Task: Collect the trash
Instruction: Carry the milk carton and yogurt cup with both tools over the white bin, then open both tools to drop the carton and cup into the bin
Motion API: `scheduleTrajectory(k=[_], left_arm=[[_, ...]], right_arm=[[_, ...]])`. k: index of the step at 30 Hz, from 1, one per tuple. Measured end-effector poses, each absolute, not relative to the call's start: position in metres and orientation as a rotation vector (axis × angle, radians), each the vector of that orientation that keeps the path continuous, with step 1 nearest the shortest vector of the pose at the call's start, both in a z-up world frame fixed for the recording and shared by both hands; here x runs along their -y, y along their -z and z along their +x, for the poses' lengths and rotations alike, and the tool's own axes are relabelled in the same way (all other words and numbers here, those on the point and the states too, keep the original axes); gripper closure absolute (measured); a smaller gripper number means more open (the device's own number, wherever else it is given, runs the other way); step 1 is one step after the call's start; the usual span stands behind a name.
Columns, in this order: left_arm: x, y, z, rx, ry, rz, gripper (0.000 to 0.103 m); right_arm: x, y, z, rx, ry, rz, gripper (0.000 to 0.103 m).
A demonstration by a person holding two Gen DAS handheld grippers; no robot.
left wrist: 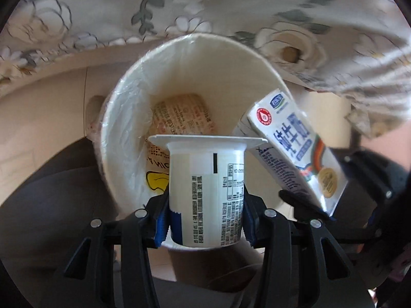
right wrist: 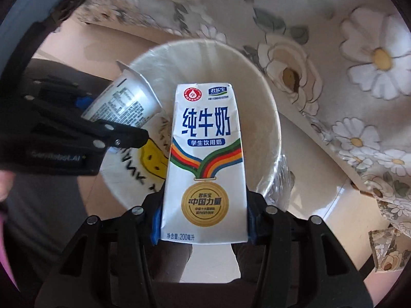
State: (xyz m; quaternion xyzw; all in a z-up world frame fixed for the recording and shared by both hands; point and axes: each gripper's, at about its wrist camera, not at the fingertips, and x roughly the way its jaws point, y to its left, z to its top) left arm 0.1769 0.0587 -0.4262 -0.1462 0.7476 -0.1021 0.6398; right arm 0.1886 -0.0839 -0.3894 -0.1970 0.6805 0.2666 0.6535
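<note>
My left gripper (left wrist: pixel 205 200) is shut on a white yogurt cup (left wrist: pixel 206 192), held over the mouth of a white trash bin (left wrist: pixel 123 118) lined with clear plastic. My right gripper (right wrist: pixel 204 210) is shut on a white milk carton (right wrist: pixel 205 159) with blue lettering and a gold medal print. It too hangs over the bin (right wrist: pixel 267 133). The carton (left wrist: pixel 295 148) shows to the right in the left wrist view, the cup (right wrist: pixel 125 100) and left gripper (right wrist: pixel 108 118) to the left in the right wrist view. Inside the bin lie a printed wrapper (left wrist: pixel 182 115) and a sheet with a yellow smiley (right wrist: pixel 151 159).
A floral tablecloth (left wrist: pixel 231 5) hangs from a table edge just behind the bin; it also fills the right side of the right wrist view (right wrist: pixel 359 77). Pale tiled floor (right wrist: pixel 321 200) surrounds the bin. A dark shape lies at the lower left (left wrist: pixel 51 205).
</note>
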Motion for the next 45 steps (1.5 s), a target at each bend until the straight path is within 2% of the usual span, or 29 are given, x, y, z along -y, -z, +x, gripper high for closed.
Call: scheduleTrajectory(k=[13,19,25,26,27,29,45], left_arm=[[-0.066,0.487,0.197,-1.782,0.121,-0.343,0.055],[-0.059,0.495,0.200,-1.774,0.133,-0.368,0.055],[-0.046,0.502,0.197,-1.801,0.141,-0.325,0.054],[-0.046,0.502,0.197,-1.803,0.145,-0.321,0.052],[-0.046,0.503,0.198,-1.808,0.141,-0.314,0.044],[-0.045,0.503,0.200,-1.815,0.143,-0.317,0.041],[-0.033,0.491,0.194,-1.802,0.161,-0.287,0.038]], right_arm=[[0.058,0.451,0.206,-1.624,-0.494,-0.460,0.053],[0.053,0.476,0.212,-1.647,-0.464,-0.493,0.053],[0.050,0.476,0.202,-1.624,-0.458,-0.506,0.052],[0.051,0.477,0.202,-1.629,-0.460,-0.502,0.052],[0.051,0.476,0.201,-1.631,-0.457,-0.500,0.049],[0.053,0.474,0.202,-1.622,-0.457,-0.499,0.044],[0.062,0.471,0.198,-1.596,-0.456,-0.536,0.043]])
